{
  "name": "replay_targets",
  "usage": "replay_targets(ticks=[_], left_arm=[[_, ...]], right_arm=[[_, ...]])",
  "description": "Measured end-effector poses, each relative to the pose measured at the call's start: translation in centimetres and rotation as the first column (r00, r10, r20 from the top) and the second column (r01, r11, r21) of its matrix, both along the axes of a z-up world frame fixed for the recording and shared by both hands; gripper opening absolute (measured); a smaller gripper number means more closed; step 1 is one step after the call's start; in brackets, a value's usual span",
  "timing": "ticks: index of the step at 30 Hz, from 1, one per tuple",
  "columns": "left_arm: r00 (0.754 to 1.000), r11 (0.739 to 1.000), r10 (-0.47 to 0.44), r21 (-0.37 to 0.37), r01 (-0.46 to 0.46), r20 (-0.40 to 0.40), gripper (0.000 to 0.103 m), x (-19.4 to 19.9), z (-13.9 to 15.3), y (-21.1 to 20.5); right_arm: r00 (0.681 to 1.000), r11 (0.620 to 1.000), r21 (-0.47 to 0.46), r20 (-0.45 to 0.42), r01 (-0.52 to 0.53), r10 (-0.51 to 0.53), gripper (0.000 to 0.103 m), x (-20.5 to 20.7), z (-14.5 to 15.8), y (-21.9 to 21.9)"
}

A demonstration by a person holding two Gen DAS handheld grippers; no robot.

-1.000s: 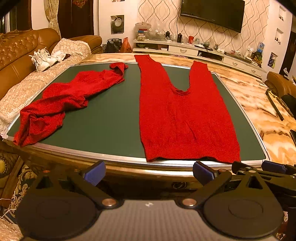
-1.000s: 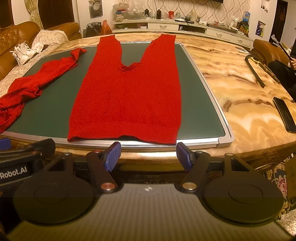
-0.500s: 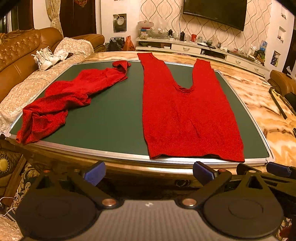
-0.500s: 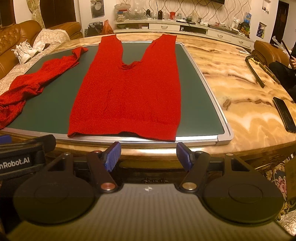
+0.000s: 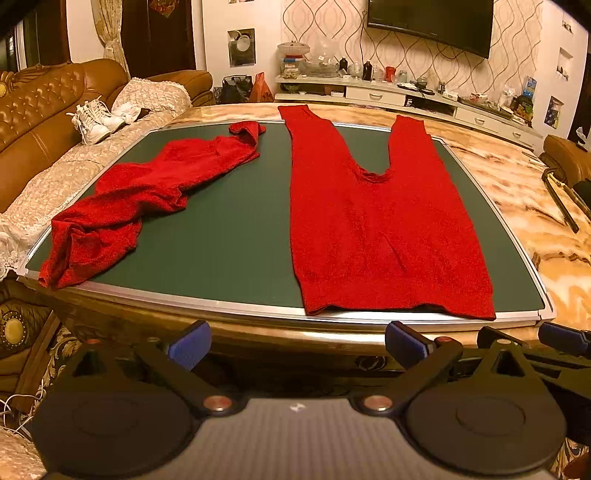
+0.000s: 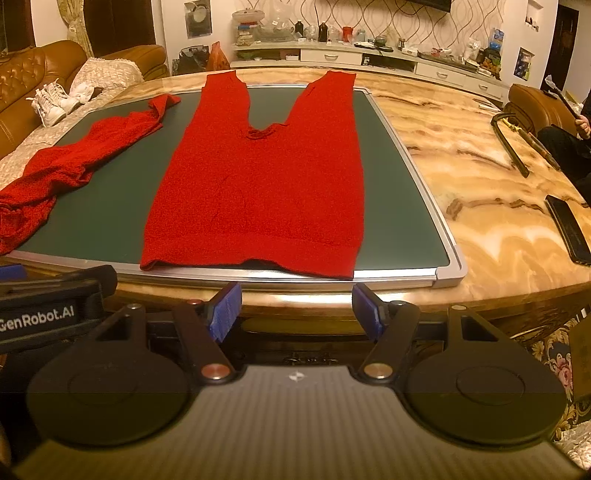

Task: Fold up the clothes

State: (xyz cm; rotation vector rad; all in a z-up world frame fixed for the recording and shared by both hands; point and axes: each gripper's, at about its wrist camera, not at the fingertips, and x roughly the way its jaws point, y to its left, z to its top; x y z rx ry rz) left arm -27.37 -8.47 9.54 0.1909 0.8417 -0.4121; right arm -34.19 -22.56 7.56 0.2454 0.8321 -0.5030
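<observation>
Beyond both open grippers, left gripper [image 5: 295, 341], right gripper [image 6: 297, 308], red trousers [image 6: 258, 177] flat

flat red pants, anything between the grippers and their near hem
Nothing visible. The right gripper and left gripper are both open and empty, just short of the table edge, with the pants hem straight ahead. The crumpled red garment lies off to the left, apart from the pants.

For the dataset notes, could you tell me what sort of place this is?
Most likely a home living room: a tufted leather sofa, a wall-mounted television above a long cabinet, and a marble-topped table.
</observation>
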Motion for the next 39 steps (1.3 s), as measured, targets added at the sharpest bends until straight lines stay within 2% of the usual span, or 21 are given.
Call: replay_targets(ticks=[21, 31, 37, 39], left_arm=[[1.0, 1.0, -0.005, 0.012, 0.004, 0.006, 0.103, -0.2, 0.0, -0.1], [1.0, 1.0, 0.0, -0.012, -0.001, -0.021, 0.103, 0.3, -0.1, 0.4], [1.0, 1.0, 0.0, 0.009, 0.0, -0.029, 0.103, 0.4, 0.1, -0.1], [0.999, 1.0, -0.009, -0.03, 0.008, -0.047, 0.103, 0.9, 0.4, -0.2]], right_arm=[[1.0, 1.0, -0.004, 0.0, 0.002, -0.002, 0.074, 0.1, 0.2, 0.2], [1.0, 1.0, 0.003, -0.003, 0.002, -0.002, 0.074, 0.1, 0.1, 0.1], [1.0, 1.0, 0.009, -0.007, 0.006, -0.006, 0.074, 0.2, 0.0, 0.0], [1.0, 1.0, 0.006, -0.011, 0.012, -0.012, 0.074, 0.3, -0.1, -0.2]])
